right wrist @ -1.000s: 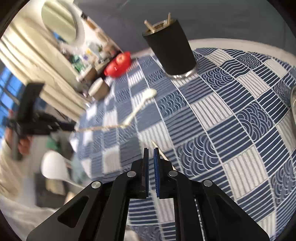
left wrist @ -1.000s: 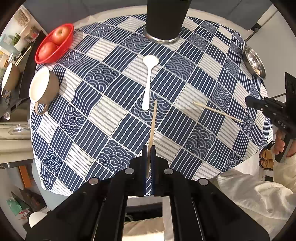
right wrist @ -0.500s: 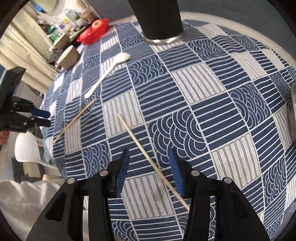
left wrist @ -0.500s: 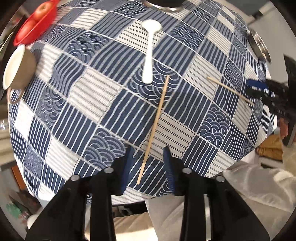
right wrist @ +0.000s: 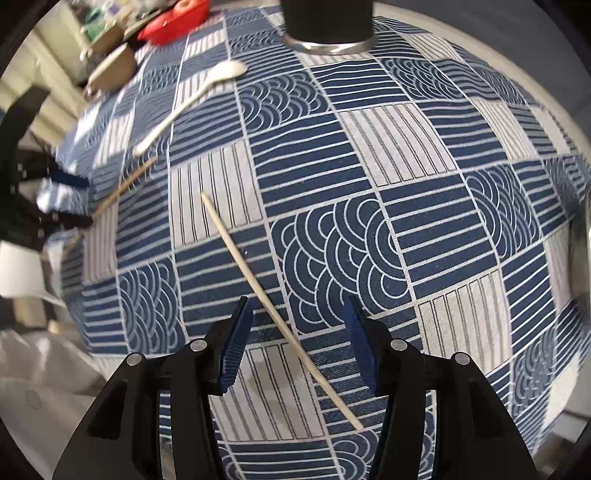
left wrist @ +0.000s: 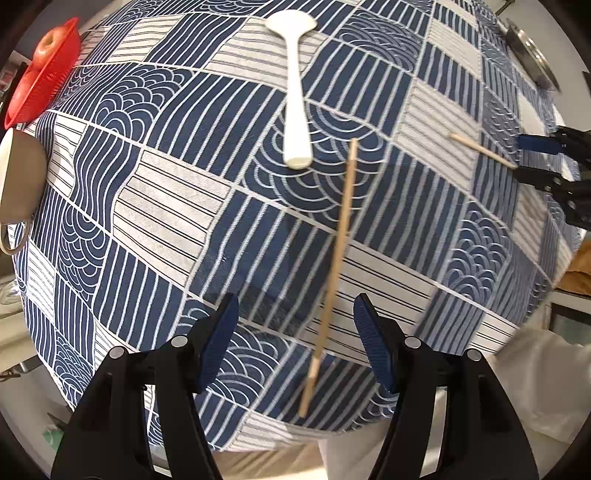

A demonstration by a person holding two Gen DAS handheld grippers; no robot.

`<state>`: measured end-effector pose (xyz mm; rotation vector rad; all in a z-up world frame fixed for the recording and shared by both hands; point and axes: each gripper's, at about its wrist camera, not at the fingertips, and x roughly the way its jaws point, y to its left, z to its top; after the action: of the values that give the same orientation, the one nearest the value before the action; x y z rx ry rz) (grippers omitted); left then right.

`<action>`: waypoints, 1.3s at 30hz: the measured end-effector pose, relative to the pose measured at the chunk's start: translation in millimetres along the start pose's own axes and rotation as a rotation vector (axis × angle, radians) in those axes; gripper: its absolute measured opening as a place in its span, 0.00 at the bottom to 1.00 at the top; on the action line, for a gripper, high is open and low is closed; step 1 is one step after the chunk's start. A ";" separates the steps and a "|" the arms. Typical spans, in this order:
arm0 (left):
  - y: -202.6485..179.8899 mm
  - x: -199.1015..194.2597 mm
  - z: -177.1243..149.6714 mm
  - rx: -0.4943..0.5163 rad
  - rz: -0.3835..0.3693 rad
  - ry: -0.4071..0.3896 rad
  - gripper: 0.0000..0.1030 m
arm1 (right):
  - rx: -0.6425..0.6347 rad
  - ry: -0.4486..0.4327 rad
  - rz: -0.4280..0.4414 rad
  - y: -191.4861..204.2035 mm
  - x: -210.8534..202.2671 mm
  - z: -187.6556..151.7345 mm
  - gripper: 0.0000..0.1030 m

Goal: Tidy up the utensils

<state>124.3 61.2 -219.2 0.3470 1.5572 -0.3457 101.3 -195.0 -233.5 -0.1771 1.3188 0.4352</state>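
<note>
- Your left gripper [left wrist: 295, 328] has its jaws spread wide and gripping nothing; a thin pale wooden chopstick [left wrist: 332, 273] lies flat on the worktop [left wrist: 166, 192] between them, nearer the right-hand jaw.
- Taking the white ceramic spoon [left wrist: 295, 92] as your landmark: this chopstick's far tip sits just beside the spoon's handle end, and its long axis runs from there back toward you, tilted only slightly off the line of your jaws, so a squeeze across it looks workable.
- Your right gripper [right wrist: 299, 336] is likewise released and empty, with a second pale wooden chopstick [right wrist: 273, 302] passing diagonally between its jaws; this one lies well apart from the spoon, on the side away from the red basket [left wrist: 44, 70].
- Each hand is nearer its own chopstick, so the coming move looks like two separate pinches.
- The black cylindrical holder with a metal base ring [right wrist: 328, 22], standing beyond the spoon's bowl, is the likely destination; its top is cut off, so you cannot see what it holds.
- The left view is motion-blurred near the chopstick's close end, so whether that end overhangs the worktop edge is hard to tell.
- The right view blurs the left gripper and the area beside it.
</note>
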 end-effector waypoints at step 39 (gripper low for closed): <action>140.2 -104.6 47.7 -0.176 -0.027 -0.184 0.05 | 0.443 -0.302 0.115 -79.7 -103.3 32.9 0.05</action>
<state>228.7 167.3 -115.7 0.1532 1.4010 -0.2519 144.1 -276.6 -135.5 0.3245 1.0987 0.2447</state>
